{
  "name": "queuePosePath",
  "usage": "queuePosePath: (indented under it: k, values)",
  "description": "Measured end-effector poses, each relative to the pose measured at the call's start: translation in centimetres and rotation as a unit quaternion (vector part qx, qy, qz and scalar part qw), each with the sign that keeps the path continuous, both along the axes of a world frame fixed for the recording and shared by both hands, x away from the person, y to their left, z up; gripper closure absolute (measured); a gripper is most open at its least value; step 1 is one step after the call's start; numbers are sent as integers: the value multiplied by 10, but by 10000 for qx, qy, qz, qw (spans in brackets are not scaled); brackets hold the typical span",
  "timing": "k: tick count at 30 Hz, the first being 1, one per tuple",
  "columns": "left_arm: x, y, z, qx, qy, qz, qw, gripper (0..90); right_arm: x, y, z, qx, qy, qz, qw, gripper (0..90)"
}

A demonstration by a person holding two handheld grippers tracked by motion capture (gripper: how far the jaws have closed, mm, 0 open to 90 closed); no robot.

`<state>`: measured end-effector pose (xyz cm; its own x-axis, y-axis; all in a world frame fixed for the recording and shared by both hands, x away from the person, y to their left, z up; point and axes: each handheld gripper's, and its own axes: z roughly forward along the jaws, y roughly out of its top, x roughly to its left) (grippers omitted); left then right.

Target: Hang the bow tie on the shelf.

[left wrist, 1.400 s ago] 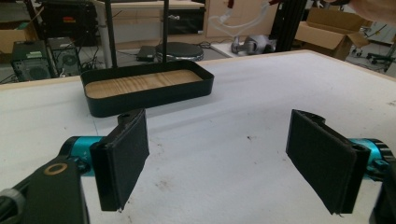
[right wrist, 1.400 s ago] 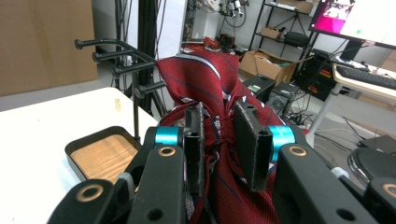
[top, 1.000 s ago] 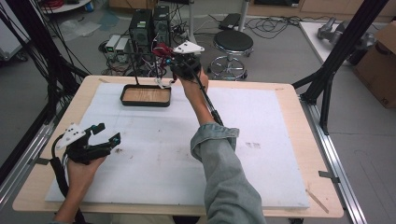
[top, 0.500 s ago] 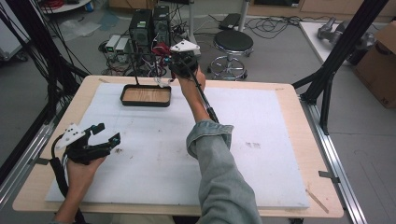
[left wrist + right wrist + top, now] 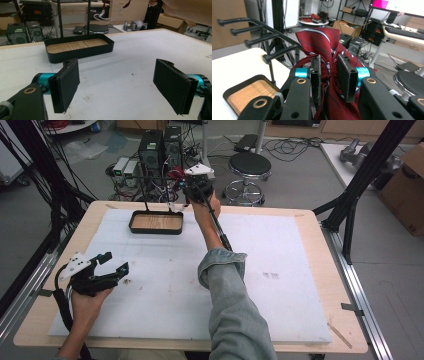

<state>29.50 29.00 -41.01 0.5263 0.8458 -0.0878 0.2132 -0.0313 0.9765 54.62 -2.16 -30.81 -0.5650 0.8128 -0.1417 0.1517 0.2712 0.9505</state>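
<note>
A dark red striped tie (image 5: 319,42) is bunched between the pads of my right gripper (image 5: 332,75), which is shut on it. In the high view that gripper (image 5: 192,187) is held up over the table's far edge, with the tie (image 5: 176,174) at its tip. Just left of it stands a black rack with several knobbed pegs (image 5: 257,37). The rack rises from a black tray (image 5: 155,231) with a wooden floor (image 5: 244,95). My left gripper (image 5: 116,262) rests at the near left with its jaws wide open and nothing between them (image 5: 122,82). It faces the tray (image 5: 80,51).
A white foam mat (image 5: 280,250) covers most of the wooden table. Behind the far edge are computer towers (image 5: 160,150), a round stool (image 5: 249,167) and loose cables. Black frame posts (image 5: 360,185) stand at both sides, and a cardboard box (image 5: 407,180) sits at the far right.
My right arm has edged slightly to the left with the tie still gripped. The left gripper has kept still.
</note>
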Motion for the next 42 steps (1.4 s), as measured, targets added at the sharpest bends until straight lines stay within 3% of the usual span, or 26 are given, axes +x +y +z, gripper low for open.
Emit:
queuePosePath:
  k: [12,33,42]
  values:
    - [0,0,0,5,14,-14,10000,213,6,-6,-10,-212,294,-267,9990,736]
    - [0,-2,-1,50,37,-43,10000,213,10,10,-33,-564,620,-148,9964,732]
    - [0,-3,-2,45,38,-42,10000,213,10,15,-37,-590,611,-66,9964,713]
